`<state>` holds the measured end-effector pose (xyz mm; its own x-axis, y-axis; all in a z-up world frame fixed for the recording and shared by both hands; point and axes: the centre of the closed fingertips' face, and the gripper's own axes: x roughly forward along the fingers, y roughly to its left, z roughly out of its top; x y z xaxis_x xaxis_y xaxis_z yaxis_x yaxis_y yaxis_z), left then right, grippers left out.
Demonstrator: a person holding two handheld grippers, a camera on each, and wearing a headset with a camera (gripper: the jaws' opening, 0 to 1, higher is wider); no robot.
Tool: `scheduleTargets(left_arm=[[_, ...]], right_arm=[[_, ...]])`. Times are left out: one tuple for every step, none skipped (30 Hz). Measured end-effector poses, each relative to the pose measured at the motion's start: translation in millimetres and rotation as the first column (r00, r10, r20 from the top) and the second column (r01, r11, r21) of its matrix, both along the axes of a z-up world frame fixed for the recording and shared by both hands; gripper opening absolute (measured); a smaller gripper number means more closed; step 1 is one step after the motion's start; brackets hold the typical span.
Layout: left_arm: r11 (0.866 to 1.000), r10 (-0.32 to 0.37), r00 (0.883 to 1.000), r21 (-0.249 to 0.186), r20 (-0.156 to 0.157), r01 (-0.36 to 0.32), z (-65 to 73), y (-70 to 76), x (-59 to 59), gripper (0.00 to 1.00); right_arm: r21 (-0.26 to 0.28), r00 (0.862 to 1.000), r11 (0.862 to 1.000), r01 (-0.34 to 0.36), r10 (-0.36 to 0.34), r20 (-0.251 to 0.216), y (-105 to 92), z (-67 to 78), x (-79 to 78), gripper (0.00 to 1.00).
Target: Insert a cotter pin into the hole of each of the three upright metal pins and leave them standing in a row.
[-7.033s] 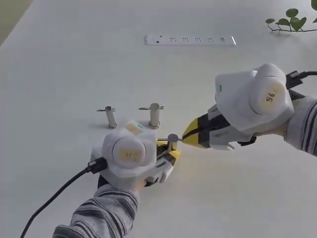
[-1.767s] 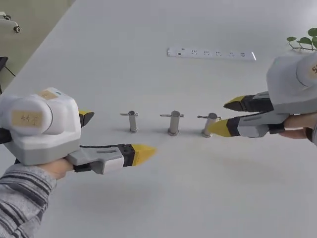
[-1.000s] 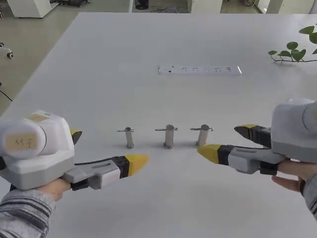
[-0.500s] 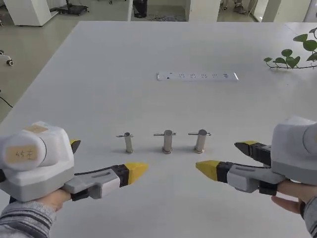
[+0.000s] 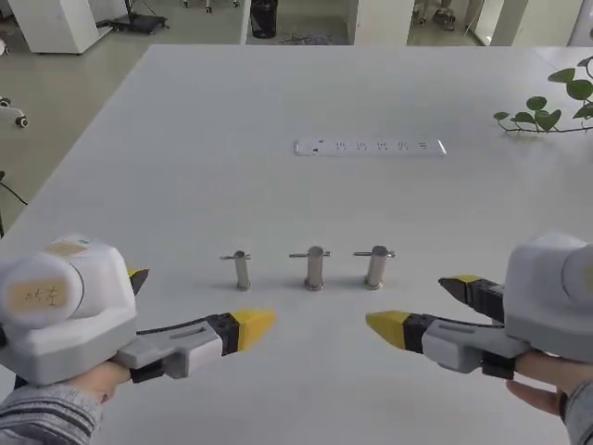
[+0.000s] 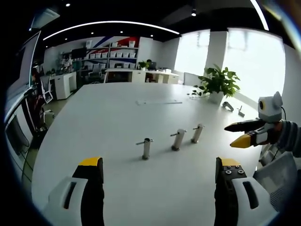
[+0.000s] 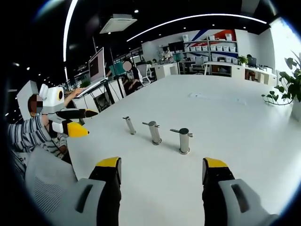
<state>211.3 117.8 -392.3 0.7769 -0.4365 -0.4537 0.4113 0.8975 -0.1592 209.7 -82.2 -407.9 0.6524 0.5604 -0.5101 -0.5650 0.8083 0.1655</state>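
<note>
Both grippers empty and released, jaws spread wide: left gripper (image 5: 196,298) near-left, right gripper (image 5: 422,302) near-right, both hovering over the white counter (image 5: 278,93), touching nothing. Three metal pins stand upright in a row running left to right, on the far side of the gripper tips and between them: left pin (image 5: 242,270), middle pin (image 5: 315,268), right pin (image 5: 375,267), apart from each other, none tilted. Each has a thin cotter pin (image 5: 297,254) crossing near its top, lying horizontal and roughly along the row, while the pins' long axes are vertical. Left gripper view has the row ahead between its own jaws, with the right gripper off at the right; right gripper view has the same row ahead, right pin nearest. Left gripper is nearer the left pin, right gripper nearer the right pin, middle pin about equal. Judgement: all three holes look filled, so the task looks done and nothing calls for a grasp; any touch-up means reaching far and inward. Power strip (image 5: 369,146) farther back, plant (image 5: 547,107) far right
</note>
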Motion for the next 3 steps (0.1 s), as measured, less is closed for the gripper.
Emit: scheduleTargets(left_arm=[[1.000, 0.002, 1.000, 0.000, 0.000, -0.002, -0.3, 0.3, -0.4, 0.99], [1.000, 0.002, 1.000, -0.001, -0.001, -0.002, -0.7, 0.7, -0.7, 0.99], [1.000, 0.003, 1.000, -0.002, -0.001, -0.003, -0.9, 1.0, -0.9, 0.99]], right_arm=[[0.000, 1.000, 1.000, 0.002, -0.002, -0.001, -0.4, -0.4, -0.3, 0.67], [0.003, 1.000, 1.000, 0.006, -0.006, -0.002, -0.7, -0.5, -0.6, 0.67], [0.007, 1.000, 1.000, 0.010, -0.010, -0.002, -0.8, -0.4, -0.6, 0.67]])
